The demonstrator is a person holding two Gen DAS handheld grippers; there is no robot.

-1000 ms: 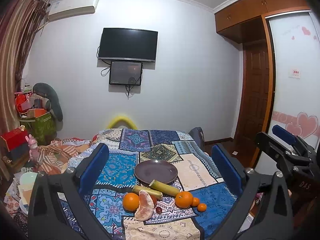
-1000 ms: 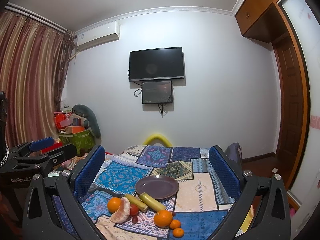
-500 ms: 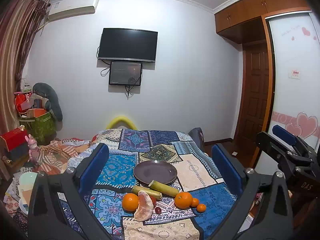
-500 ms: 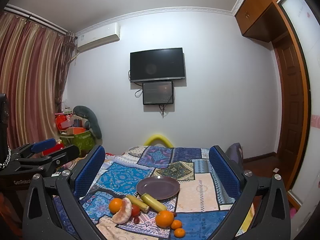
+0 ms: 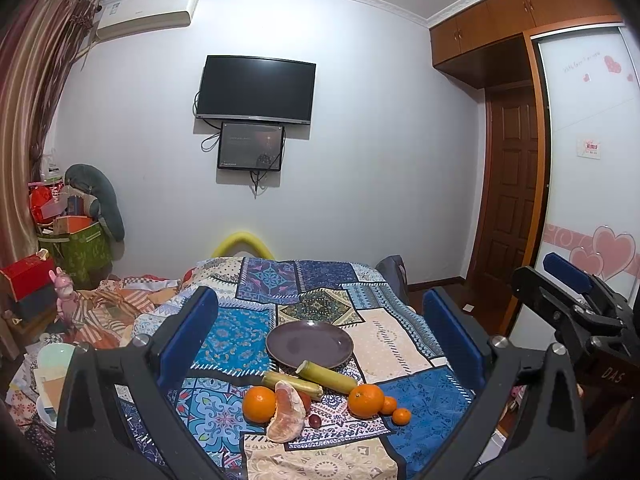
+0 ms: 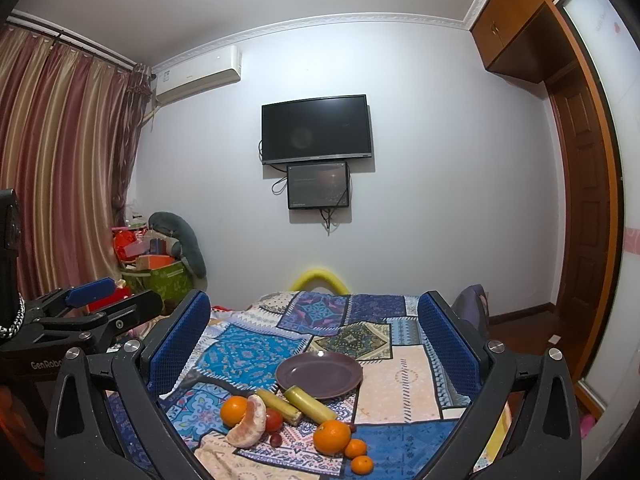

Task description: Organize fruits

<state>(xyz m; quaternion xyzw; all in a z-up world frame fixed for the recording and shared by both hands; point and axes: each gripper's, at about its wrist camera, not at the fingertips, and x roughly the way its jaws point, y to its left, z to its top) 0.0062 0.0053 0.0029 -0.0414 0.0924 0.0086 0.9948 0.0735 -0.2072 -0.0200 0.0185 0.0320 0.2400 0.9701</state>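
Both tongs, left [image 5: 320, 332] and right [image 6: 314, 332], gape wide, empty; oranges [image 5: 365, 400] could roll off the soft bed [image 5: 396, 344] if nudged

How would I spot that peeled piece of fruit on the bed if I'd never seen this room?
Find the purple plate on the patchwork bedspread, then look at the fruit cluster nearer the camera. At its left end, the peeled citrus piece leans against a whole orange. It alone is pale pinkish, crescent-shaped and skinless; its neighbours are glossy orange balls or yellow-green stalks.
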